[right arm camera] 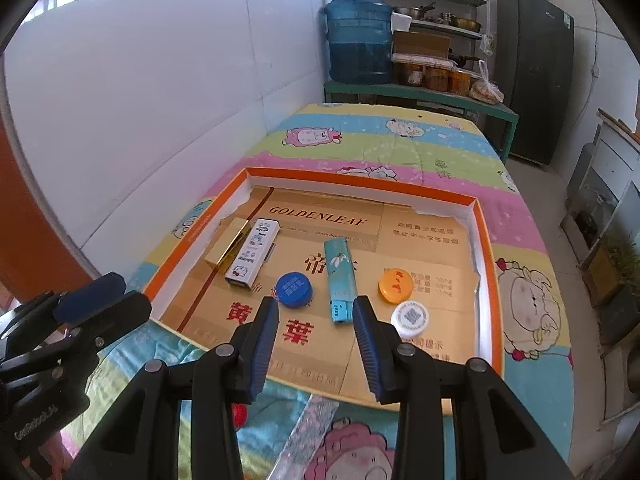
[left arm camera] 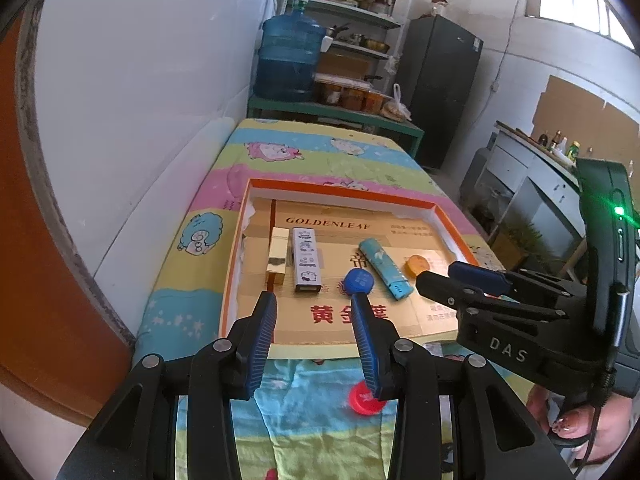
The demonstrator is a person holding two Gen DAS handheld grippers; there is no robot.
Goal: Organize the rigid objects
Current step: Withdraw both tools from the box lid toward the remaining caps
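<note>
Inside the tray [right arm camera: 486,216], ahead of both tools, we see six small things lying apart on its cardboard floor: a gold box [right arm camera: 226,246] touching a white box [right arm camera: 251,255], a blue cap [right arm camera: 295,288], a teal lighter [right arm camera: 339,280], an orange cap [right arm camera: 395,285] and a white cap [right arm camera: 409,319]. We judge the sorting well advanced. Still outside, on the patterned cloth [right arm camera: 400,148], a red cap [left arm camera: 362,399] lies below the left tool [left arm camera: 314,300], just under its right finger, and a clear strip [right arm camera: 306,436] lies beneath the right tool [right arm camera: 316,306], nearer than the tray's open edge. Both tools stand wide and hold nothing. The right tool hovers over the tray's near edge, just short of the lighter; the left hovers beside it. We take the cap and the strip as the remaining work.
</note>
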